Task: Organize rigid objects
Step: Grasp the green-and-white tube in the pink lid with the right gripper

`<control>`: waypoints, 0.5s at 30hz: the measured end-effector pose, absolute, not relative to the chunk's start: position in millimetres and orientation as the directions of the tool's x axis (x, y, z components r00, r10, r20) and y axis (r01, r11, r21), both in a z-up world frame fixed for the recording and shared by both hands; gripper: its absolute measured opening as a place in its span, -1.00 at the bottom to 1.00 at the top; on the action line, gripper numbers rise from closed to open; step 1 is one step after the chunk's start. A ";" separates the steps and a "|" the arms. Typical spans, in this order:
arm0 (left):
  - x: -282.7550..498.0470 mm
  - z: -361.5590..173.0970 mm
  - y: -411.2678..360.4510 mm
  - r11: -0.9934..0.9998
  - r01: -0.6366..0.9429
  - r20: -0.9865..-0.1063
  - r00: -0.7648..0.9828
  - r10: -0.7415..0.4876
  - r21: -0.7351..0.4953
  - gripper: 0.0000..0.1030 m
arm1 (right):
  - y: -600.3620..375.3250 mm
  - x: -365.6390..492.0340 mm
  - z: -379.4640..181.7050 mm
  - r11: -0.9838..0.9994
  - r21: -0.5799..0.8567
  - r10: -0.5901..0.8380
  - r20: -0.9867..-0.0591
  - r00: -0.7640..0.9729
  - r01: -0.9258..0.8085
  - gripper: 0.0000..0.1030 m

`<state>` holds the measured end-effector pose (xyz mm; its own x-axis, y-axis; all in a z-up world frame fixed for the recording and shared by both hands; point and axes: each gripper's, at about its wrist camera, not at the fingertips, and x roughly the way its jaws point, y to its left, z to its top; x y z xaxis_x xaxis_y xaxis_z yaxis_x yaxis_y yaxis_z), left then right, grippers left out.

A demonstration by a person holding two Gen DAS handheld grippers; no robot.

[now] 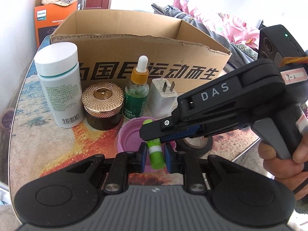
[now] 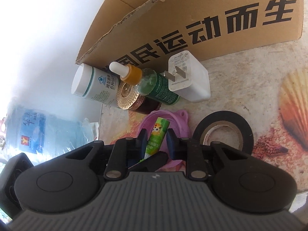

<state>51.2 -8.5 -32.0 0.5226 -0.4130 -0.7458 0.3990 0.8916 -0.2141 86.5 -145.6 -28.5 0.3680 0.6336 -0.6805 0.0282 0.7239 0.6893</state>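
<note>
A green tube (image 1: 155, 156) lies over a pink silicone lid (image 1: 130, 134) on the table. My left gripper (image 1: 155, 156) is open, its blue pads (image 1: 143, 156) either side of the tube with gaps. My right gripper (image 1: 152, 132) reaches in from the right across the tube's far end; whether it grips the tube I cannot tell there. In the right wrist view the tube (image 2: 156, 134) stands between the right gripper's (image 2: 156, 140) spread fingers, with the left gripper's finger (image 2: 152, 161) below it. The cardboard box (image 1: 134, 44) stands open behind.
In front of the box stand a white bottle (image 1: 59, 84), a gold-lidded jar (image 1: 103, 105), a green dropper bottle (image 1: 137, 90) and a white charger plug (image 1: 162, 98). A black tape roll (image 2: 223, 130) lies right of the lid. An orange box (image 1: 52, 17) sits far left.
</note>
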 end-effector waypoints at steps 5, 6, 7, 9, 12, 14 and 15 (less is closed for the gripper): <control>41.2 -20.4 -8.0 0.883 0.413 -0.727 0.534 -0.432 -0.222 -0.68 | -145.4 77.5 -21.8 0.698 0.716 0.662 -0.646 0.380 0.001 -0.67; 39.2 -17.3 -9.2 0.878 0.421 -0.720 0.534 -0.443 -0.229 -0.69 | -144.0 75.6 -19.8 0.695 0.719 0.667 -0.640 0.382 -0.008 -0.68; 36.8 -14.1 -10.3 0.874 0.429 -0.715 0.536 -0.449 -0.228 -0.68 | -143.1 73.9 -17.8 0.697 0.716 0.665 -0.638 0.388 -0.018 -0.68; 32.8 -10.6 -14.1 0.877 0.435 -0.713 0.549 -0.437 -0.203 -0.68 | -142.4 72.1 -15.8 0.701 0.713 0.663 -0.634 0.398 -0.031 -0.69; 34.7 -16.0 -18.3 0.890 0.420 -0.729 0.551 -0.407 -0.180 -0.68 | -141.1 72.3 -20.5 0.699 0.715 0.659 -0.632 0.407 -0.022 -0.70; 37.0 -22.6 -19.0 0.896 0.406 -0.740 0.543 -0.397 -0.182 -0.68 | -144.4 72.1 -26.4 0.699 0.715 0.655 -0.633 0.413 -0.014 -0.70; 38.0 -25.3 -18.9 0.898 0.400 -0.746 0.539 -0.391 -0.183 -0.68 | -145.7 72.4 -29.0 0.695 0.719 0.657 -0.631 0.413 -0.007 -0.70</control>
<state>38.0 -18.9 -25.3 0.5391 -0.3914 -0.7458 0.3996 0.8983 -0.1825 72.4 -145.7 -29.0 0.4131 0.6568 -0.6309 -0.0068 0.6950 0.7190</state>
